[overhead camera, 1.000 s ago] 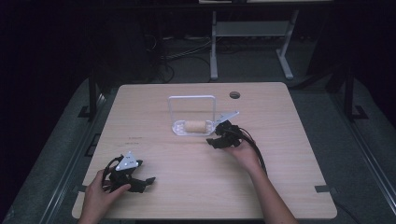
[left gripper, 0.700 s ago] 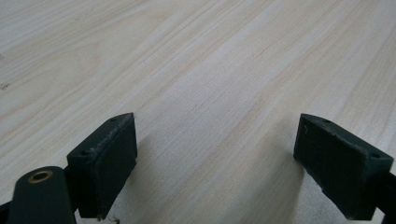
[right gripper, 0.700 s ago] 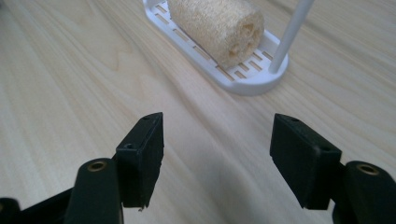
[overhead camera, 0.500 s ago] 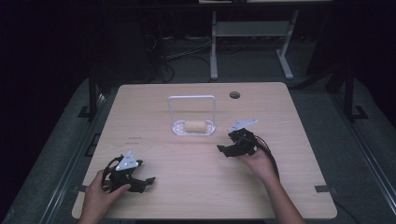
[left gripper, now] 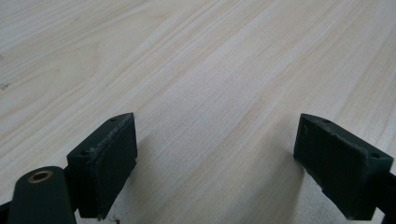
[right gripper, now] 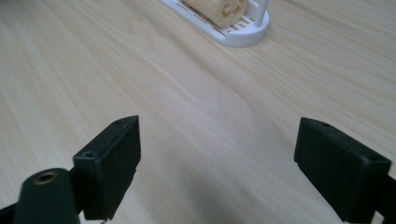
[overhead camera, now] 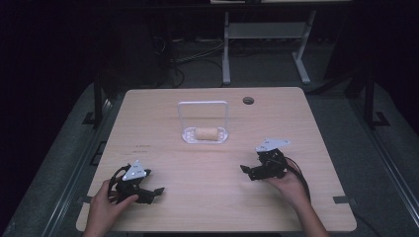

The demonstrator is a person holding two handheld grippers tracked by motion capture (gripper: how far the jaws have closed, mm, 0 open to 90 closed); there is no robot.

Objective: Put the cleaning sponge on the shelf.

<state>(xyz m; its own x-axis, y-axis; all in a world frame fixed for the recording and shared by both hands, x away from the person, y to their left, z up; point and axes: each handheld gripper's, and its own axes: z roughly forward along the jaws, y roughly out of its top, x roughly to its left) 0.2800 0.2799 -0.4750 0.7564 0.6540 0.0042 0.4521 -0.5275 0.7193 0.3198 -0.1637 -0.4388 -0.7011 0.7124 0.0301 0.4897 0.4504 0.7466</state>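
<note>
My right claw (overhead camera: 246, 171) hangs low over the near right of the table (overhead camera: 321, 128), jaws spread wide and empty, pointed at the bread roll (overhead camera: 207, 133). The roll lies flat in the white rack (overhead camera: 203, 104) at the table's middle, I judge so it cannot roll off. My left claw (overhead camera: 157, 191) rests near left, wide open too.

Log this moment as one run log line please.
bread roll in white rack | right gripper open, empty | left gripper open, empty
</note>
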